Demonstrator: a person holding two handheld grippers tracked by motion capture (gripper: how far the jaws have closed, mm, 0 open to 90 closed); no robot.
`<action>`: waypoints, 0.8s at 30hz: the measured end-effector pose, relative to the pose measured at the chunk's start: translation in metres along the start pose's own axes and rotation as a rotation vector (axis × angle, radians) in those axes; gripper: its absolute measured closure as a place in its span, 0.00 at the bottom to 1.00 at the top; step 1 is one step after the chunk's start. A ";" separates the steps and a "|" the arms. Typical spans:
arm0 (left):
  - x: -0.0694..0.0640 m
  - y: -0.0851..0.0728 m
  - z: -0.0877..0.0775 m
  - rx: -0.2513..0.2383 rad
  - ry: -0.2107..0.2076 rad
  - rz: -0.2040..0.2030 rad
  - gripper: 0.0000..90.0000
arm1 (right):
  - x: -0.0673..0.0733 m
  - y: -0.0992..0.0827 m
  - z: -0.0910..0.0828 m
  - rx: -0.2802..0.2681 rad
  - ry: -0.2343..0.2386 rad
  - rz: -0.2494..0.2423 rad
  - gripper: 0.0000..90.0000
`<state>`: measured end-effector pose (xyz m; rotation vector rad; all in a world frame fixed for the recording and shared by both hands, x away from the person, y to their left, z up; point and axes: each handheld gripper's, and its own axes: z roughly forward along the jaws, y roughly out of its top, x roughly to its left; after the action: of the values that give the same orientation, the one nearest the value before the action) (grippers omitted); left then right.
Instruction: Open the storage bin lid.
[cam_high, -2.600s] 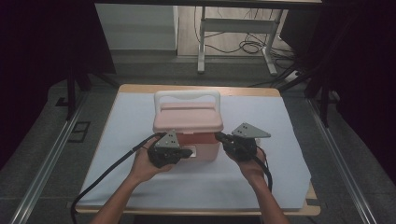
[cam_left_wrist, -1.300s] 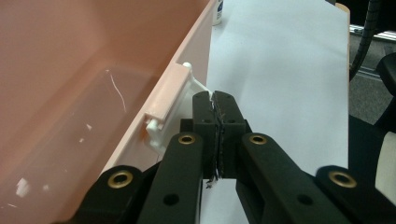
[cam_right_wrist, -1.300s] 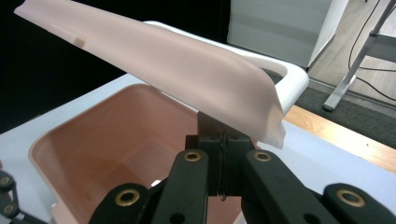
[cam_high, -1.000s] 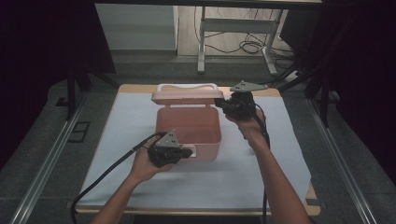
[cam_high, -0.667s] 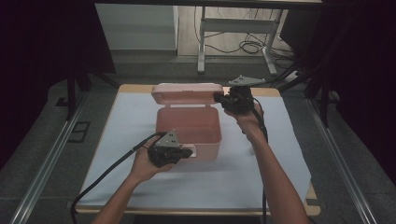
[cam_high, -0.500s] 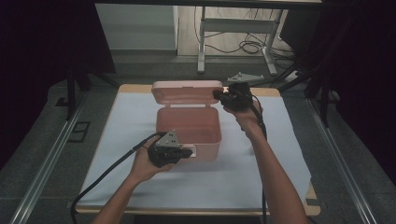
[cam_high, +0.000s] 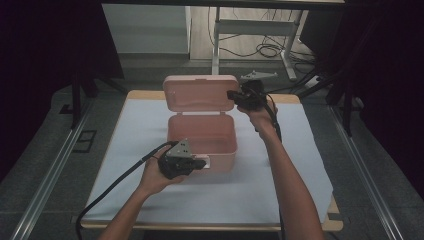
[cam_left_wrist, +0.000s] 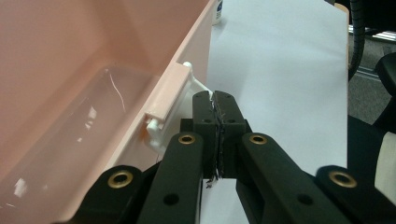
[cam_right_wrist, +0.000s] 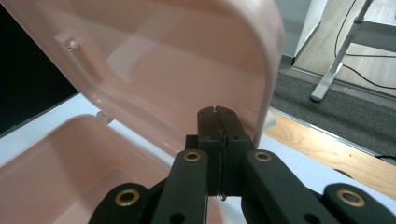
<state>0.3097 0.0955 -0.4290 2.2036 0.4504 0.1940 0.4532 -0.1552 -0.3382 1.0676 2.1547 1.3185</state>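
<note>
Nearest in the high view, the person's left forearm comes in from the bottom edge, and the left hand-held gripper (cam_high: 200, 163) sits at the front wall of the pink box (cam_high: 200, 145), its cable trailing off toward the table's near left. In the left gripper view its jaws are pressed together with nothing between them, their tips just beside the white latch (cam_left_wrist: 161, 116) on the box's front rim; whether they touch the latch cannot be told.

The box stands open near the middle of the table (cam_high: 125, 150), which is covered in white. Its inside looks bare and glossy.

Farther back, the lid (cam_high: 200, 93) is raised on its hinge at the box's rear edge, tilted up and back so that its inner face looks toward the person. The right arm stretches along the box's right side, and the right hand-held gripper (cam_high: 234, 95) is at the lid's right edge. In the right gripper view its jaws are also closed together on nothing, with their tips right at the lid's inner face near that edge (cam_right_wrist: 187, 60).

Beyond the table lie a grey floor, desk legs and loose cables.
</note>
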 end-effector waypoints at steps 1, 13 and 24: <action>0.000 0.000 0.000 -0.002 -0.002 -0.002 0.99 | -0.001 0.001 0.001 0.000 -0.002 0.002 0.99; 0.000 0.000 0.000 -0.001 0.000 -0.002 0.99 | -0.011 -0.002 0.014 0.014 -0.019 0.037 0.98; 0.001 0.000 0.000 0.000 -0.003 -0.001 0.99 | -0.019 -0.014 0.008 0.025 -0.033 0.043 0.98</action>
<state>0.3102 0.0959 -0.4291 2.2032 0.4495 0.1903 0.4652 -0.1686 -0.3550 1.1429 2.1413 1.2868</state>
